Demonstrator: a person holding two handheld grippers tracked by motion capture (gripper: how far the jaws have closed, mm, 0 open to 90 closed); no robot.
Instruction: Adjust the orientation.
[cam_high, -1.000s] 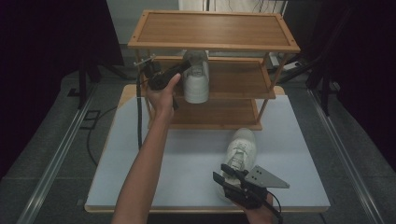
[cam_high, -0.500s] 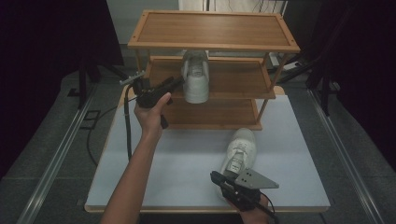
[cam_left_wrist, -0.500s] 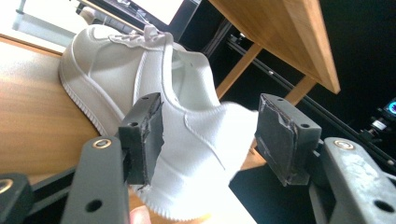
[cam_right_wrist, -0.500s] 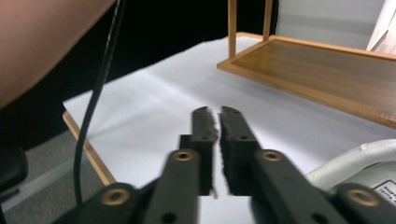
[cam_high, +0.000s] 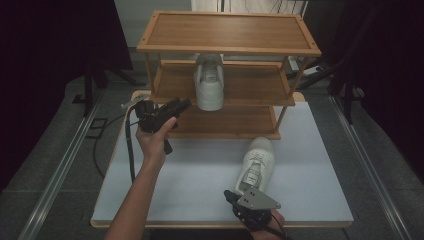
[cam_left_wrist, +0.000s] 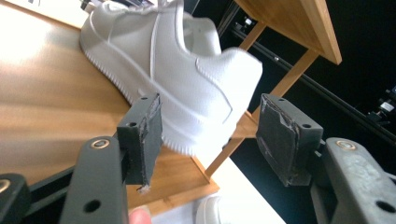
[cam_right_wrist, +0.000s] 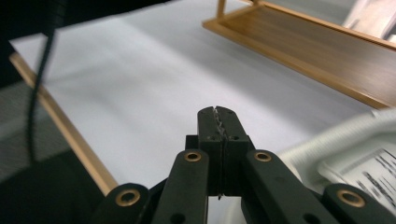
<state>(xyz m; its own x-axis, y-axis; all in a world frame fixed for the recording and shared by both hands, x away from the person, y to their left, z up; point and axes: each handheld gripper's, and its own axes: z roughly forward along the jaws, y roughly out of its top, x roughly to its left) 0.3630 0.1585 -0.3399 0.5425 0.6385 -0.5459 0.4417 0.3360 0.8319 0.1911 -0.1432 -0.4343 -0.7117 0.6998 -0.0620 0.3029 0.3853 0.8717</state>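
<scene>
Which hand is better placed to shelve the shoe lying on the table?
Right: the right gripper, jaws shut on nothing, sits at the table shoe's heel. The left gripper, open, is up by the rack.

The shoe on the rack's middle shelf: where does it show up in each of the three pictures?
High view: shoe on the shelf, upper centre, under the rack's top board.
Left gripper view: it is upper centre, beyond the open left gripper.
Right gripper view: I cannot find it there.
Shared landmark: the wooden rack.
</scene>
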